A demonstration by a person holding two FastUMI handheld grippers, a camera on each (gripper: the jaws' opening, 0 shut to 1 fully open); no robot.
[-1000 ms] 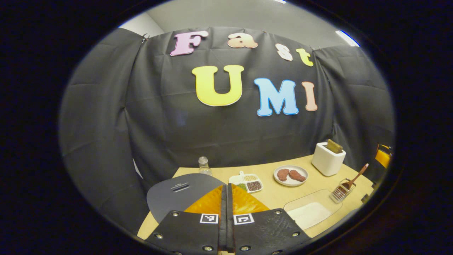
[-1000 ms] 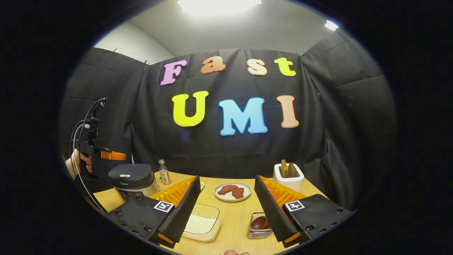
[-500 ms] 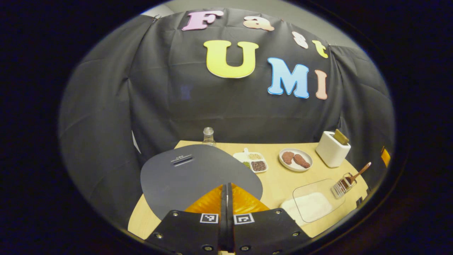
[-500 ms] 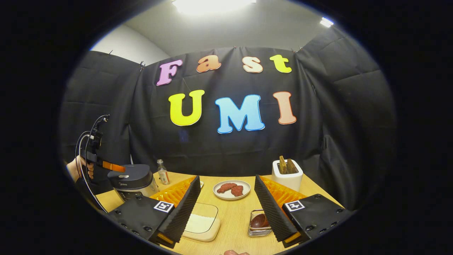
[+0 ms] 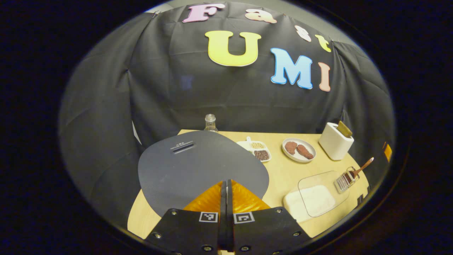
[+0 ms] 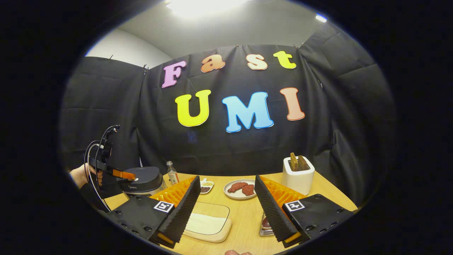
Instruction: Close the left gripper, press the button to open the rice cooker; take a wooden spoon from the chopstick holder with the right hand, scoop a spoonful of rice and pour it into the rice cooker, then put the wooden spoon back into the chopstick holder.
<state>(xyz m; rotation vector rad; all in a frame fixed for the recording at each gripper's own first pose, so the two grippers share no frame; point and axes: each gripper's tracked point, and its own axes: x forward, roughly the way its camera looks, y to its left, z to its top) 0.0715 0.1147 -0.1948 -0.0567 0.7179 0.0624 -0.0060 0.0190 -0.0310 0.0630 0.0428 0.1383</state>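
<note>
The left gripper point(image 5: 226, 184), fingers pressed together and holding nothing, sits over the rice cooker point(image 5: 198, 166) lid. The right gripper point(image 6: 226, 209) gapes wide and empty, with the chopstick holder point(image 6: 265, 226) at five o'clock.

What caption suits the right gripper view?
Right gripper open above the rice tray; left gripper reaches the rice cooker.

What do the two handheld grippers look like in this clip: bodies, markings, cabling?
Both the left gripper and right gripper have black plates with screws, square black-and-white tags and translucent orange ribbed sections. Seen from the right gripper view, the left one trails looping black cables.
</note>
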